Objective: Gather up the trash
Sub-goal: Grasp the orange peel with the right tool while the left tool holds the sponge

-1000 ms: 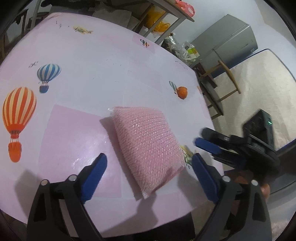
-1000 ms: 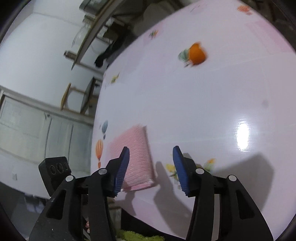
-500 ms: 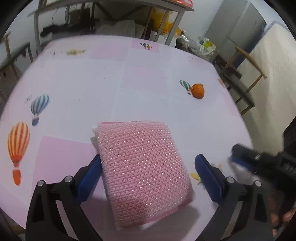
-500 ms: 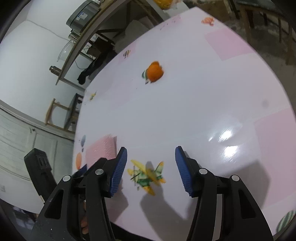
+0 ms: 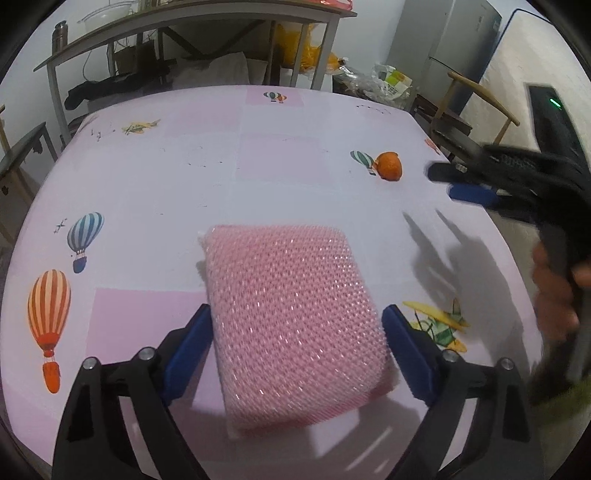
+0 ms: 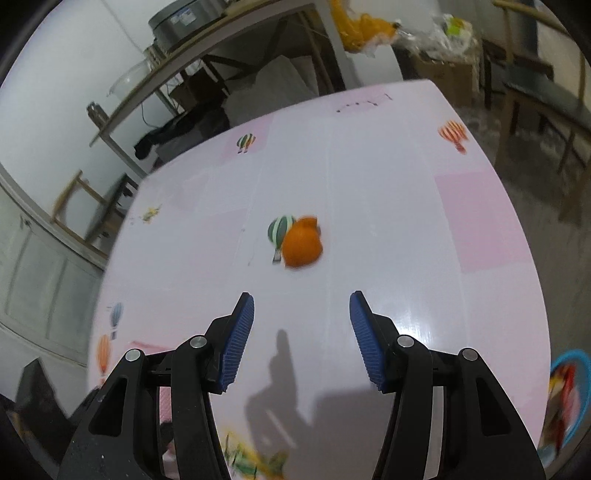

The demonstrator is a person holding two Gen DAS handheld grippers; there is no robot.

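A pink mesh sponge [image 5: 295, 317] lies flat on the pink balloon-print table [image 5: 184, 177]. My left gripper [image 5: 297, 325] straddles it, and its jaws are closing. The blue pads [image 5: 192, 343] stand right at the sponge's two sides, which show no squeeze. Farther back to the right lies a small orange piece of peel [image 5: 389, 166]. In the right wrist view that orange piece [image 6: 301, 243] sits just ahead of my right gripper [image 6: 301, 299], centred on the gap. The right gripper is open with nothing between its fingers. It shows blurred in the left wrist view as the right gripper [image 5: 447, 182].
A blue basket [image 6: 569, 356] holding colourful scraps sits at the table's near right edge. A metal shelf rack [image 5: 184, 22], wooden chairs [image 5: 476, 99] and a grey fridge [image 5: 454, 40] stand beyond the table. A hand [image 5: 554, 295] grips the right tool.
The left gripper moved forward until the sponge lay between its pads. The right gripper swung away from the sponge towards the orange piece, which now sits centred ahead of it.
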